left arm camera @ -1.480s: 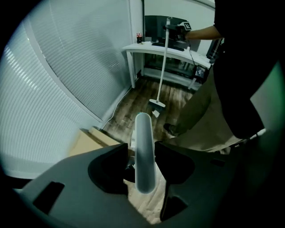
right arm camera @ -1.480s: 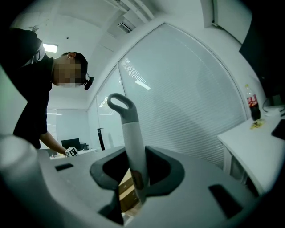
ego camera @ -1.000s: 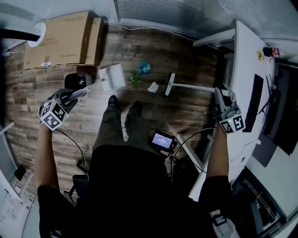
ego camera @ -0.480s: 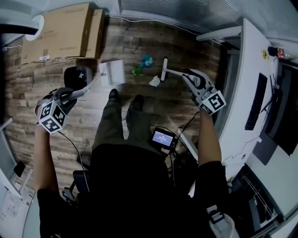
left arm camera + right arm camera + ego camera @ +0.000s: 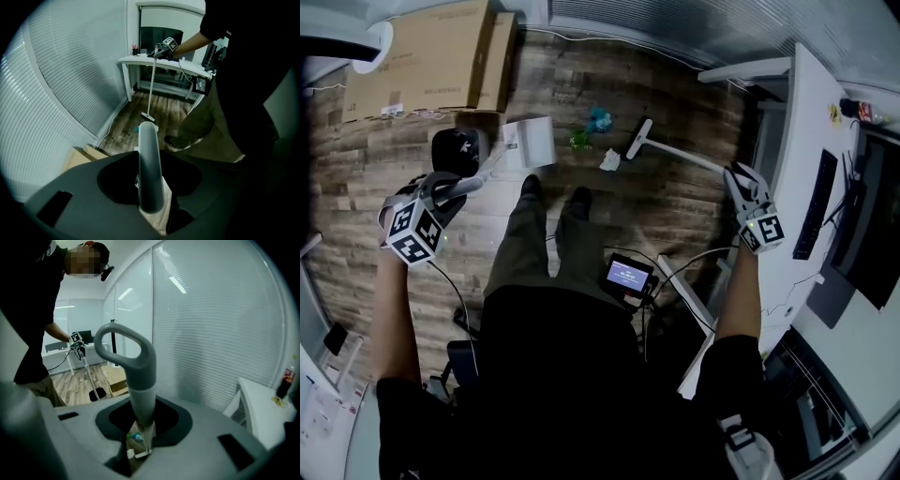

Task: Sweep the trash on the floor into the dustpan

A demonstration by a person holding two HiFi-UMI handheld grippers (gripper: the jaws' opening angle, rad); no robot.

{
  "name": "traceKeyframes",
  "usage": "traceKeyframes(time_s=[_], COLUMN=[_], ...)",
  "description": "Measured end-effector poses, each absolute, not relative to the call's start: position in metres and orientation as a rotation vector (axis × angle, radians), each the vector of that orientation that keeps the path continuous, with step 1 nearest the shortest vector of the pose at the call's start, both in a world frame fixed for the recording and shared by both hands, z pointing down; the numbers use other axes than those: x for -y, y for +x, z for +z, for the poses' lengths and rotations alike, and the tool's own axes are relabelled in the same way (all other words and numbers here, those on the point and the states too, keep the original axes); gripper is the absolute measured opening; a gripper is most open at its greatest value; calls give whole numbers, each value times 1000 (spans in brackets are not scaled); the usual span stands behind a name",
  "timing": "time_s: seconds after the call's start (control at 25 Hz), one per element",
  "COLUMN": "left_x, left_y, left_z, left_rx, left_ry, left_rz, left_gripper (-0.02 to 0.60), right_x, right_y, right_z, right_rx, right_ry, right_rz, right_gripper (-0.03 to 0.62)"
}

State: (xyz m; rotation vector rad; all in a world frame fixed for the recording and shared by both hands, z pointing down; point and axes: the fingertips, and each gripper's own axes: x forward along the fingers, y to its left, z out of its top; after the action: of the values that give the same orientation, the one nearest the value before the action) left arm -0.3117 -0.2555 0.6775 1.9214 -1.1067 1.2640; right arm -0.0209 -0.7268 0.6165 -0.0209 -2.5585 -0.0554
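In the head view my left gripper (image 5: pixel 439 192) is shut on the grey handle of the white dustpan (image 5: pixel 530 142), which rests on the wood floor ahead of the person's left shoe. My right gripper (image 5: pixel 741 184) is shut on the long handle of the white broom, whose head (image 5: pixel 639 139) sits on the floor just right of a crumpled white paper (image 5: pixel 609 161). Green and blue scraps (image 5: pixel 589 129) lie between the paper and the dustpan. The left gripper view shows the dustpan handle (image 5: pixel 149 173) running out of my grip. In the right gripper view the looped broom handle (image 5: pixel 133 366) does the same.
Flat cardboard boxes (image 5: pixel 431 66) lie against the far wall, and a black object (image 5: pixel 455 150) sits just left of the dustpan. A white desk (image 5: pixel 802 150) with a keyboard and a bottle lines the right side. The person's shoes (image 5: pixel 553 199) stand just behind the trash.
My right gripper swung in toward the middle with the broom, then back out to the right and lower. The broom head ends close beside the white paper. The left gripper barely moved.
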Motion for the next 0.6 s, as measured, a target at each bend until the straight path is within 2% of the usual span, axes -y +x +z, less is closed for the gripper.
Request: traceKeyframes(time_s=[0.28,0.6], left_x=[249,256], left_y=[-312,-306], left_z=[677,678], left_rx=[1111,1128], left_ry=[1931,1952], left_rz=[1255,1229], left_gripper=[129,129], right_x=[702,659], right_y=[14,-55], right_z=[616,632], right_rx=[2489,2647], right_ry=[-14,106], right_rz=[-74,6], right_gripper=[81,80])
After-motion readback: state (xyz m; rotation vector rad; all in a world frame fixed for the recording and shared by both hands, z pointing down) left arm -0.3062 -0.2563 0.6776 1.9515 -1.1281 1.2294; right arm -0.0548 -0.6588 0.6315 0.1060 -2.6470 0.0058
